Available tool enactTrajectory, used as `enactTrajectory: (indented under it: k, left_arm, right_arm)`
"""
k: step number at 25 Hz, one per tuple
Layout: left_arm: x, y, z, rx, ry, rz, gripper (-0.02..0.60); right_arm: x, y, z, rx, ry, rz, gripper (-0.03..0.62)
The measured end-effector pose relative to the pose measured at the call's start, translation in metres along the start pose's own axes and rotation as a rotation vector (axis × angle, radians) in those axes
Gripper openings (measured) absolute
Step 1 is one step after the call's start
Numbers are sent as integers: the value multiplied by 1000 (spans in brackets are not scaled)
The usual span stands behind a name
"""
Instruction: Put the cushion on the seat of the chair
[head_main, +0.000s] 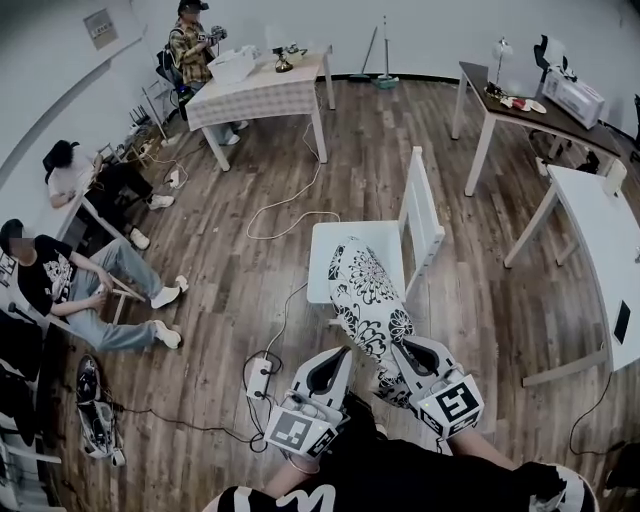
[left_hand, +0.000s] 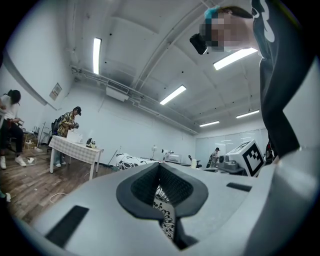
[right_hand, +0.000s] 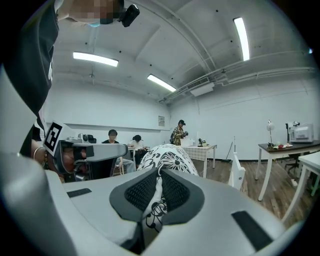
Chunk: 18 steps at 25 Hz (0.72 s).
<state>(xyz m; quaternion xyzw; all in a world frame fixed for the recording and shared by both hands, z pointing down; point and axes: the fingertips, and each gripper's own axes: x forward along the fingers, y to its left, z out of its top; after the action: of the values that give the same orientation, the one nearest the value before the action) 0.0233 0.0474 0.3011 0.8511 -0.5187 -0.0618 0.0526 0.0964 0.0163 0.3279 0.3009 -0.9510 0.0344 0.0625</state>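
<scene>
Head view: the cushion (head_main: 370, 300), white with a black floral print, stretches from the person toward the white chair (head_main: 322, 262). Its far end is over the seat, though I cannot tell if it touches. It seems not yet laid flat. The left gripper (head_main: 343, 355) and right gripper (head_main: 403, 350) hold its near end.

Left gripper view: the jaws pinch the patterned fabric.

Right gripper view: the jaws pinch the cushion's edge too. Lowering and letting go look to be what remains.
</scene>
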Motion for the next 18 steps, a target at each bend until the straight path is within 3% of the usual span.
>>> enactTrajectory:
  k: [7, 18]
  left_arm:
    - [17, 28, 17, 11, -35, -30, 3]
    - [64, 91, 19, -1, -13, -60, 3]
  right_arm:
    - [31, -11, 17, -30, -17, -23, 35]
    - [88, -48, 15, -2, 5, -76, 35]
